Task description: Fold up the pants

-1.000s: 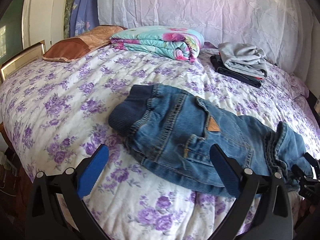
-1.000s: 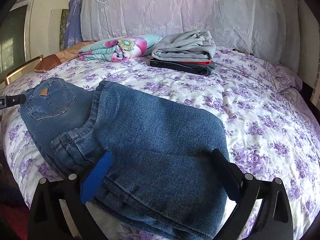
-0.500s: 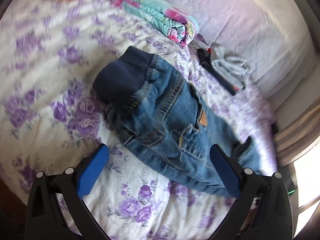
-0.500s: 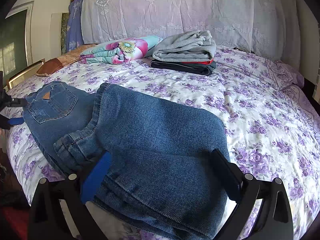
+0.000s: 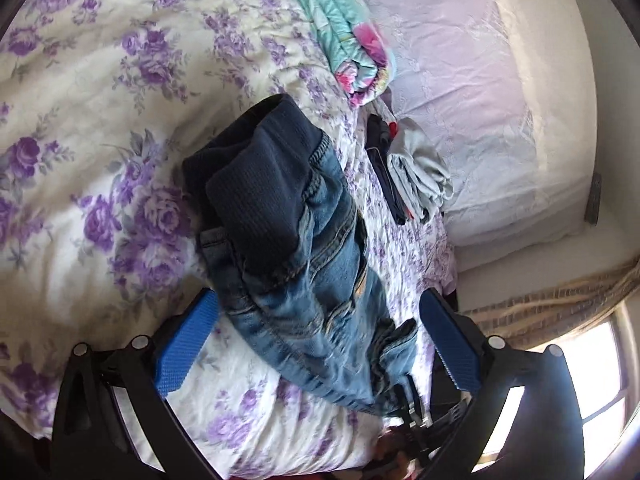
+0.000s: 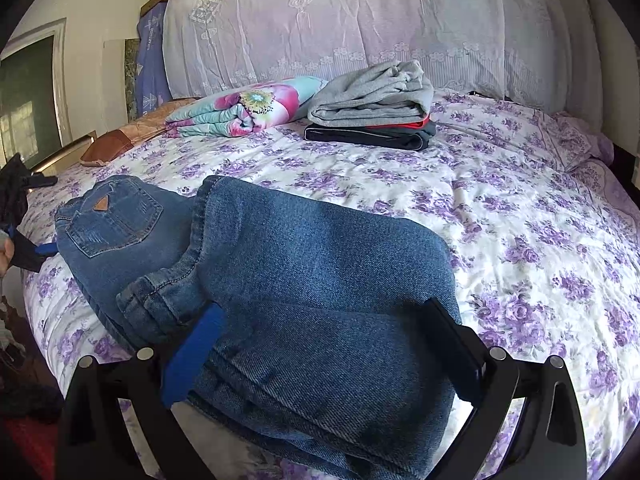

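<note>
Two claws, both spread wide and holding nothing. The right claw (image 6: 320, 356) sits low at the bed's near edge, straddling the doubled legs of the jeans (image 6: 312, 280), so it looks nearer. From it the jeans run leftward to the waistband (image 5: 256, 200), where the left claw (image 5: 316, 344) hovers above. Beyond lies a folded pile (image 6: 372, 108).
</note>
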`<action>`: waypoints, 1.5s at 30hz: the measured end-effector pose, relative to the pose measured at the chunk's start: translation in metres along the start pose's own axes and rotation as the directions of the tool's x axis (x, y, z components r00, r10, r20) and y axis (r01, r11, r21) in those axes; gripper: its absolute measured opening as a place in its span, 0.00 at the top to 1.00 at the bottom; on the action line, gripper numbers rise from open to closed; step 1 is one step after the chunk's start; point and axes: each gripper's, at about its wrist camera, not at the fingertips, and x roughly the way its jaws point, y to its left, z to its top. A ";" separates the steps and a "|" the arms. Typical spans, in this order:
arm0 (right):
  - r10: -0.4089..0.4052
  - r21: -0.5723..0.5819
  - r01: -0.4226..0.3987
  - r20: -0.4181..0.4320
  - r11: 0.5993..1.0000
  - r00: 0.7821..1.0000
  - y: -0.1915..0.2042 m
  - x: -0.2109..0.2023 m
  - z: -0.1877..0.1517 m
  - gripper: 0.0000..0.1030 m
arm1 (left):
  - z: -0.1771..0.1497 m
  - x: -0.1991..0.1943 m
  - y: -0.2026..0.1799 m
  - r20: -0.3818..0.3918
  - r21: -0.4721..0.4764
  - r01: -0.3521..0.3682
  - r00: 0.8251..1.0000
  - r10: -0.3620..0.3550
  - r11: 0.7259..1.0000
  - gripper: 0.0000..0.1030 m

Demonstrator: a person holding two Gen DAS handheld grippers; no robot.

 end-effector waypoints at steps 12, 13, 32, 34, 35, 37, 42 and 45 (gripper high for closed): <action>0.005 0.007 -0.005 0.003 1.000 1.000 0.000 -0.001 0.000 0.03 | 0.012 0.012 -0.006 0.062 0.044 -0.096 0.994 0.093 0.994 0.05; 0.004 0.007 -0.004 0.002 1.000 1.000 0.000 -0.001 0.000 0.03 | 0.014 0.011 -0.004 0.067 0.030 -0.085 0.994 0.083 0.996 0.05; -0.109 -0.015 0.111 0.094 0.994 0.990 0.003 -0.024 0.011 0.03 | -0.005 -0.007 -0.040 0.176 0.245 -0.238 0.964 0.198 0.940 0.65; -0.187 -0.039 0.193 0.121 0.980 0.975 0.001 -0.029 0.019 0.03 | -0.013 -0.011 -0.059 0.213 0.312 -0.264 0.956 0.204 0.913 0.66; -0.214 -0.045 0.221 0.120 0.974 0.969 -0.001 -0.027 0.020 0.03 | -0.018 -0.013 -0.070 0.238 0.351 -0.282 0.949 0.206 0.893 0.66; -0.269 -0.066 0.271 0.036 0.960 0.963 -0.005 -0.008 0.018 0.03 | -0.028 -0.012 -0.088 0.280 0.422 -0.324 0.935 0.218 0.847 0.66; -0.190 -0.021 0.189 -0.111 0.982 0.976 -0.021 0.020 0.009 0.03 | -0.046 -0.007 -0.126 0.344 0.536 -0.388 0.911 0.225 0.750 0.66; -0.086 0.094 0.098 -0.125 0.991 0.988 -0.040 0.020 0.006 0.03 | -0.062 -0.004 -0.157 0.365 0.616 -0.387 0.912 0.187 0.686 0.66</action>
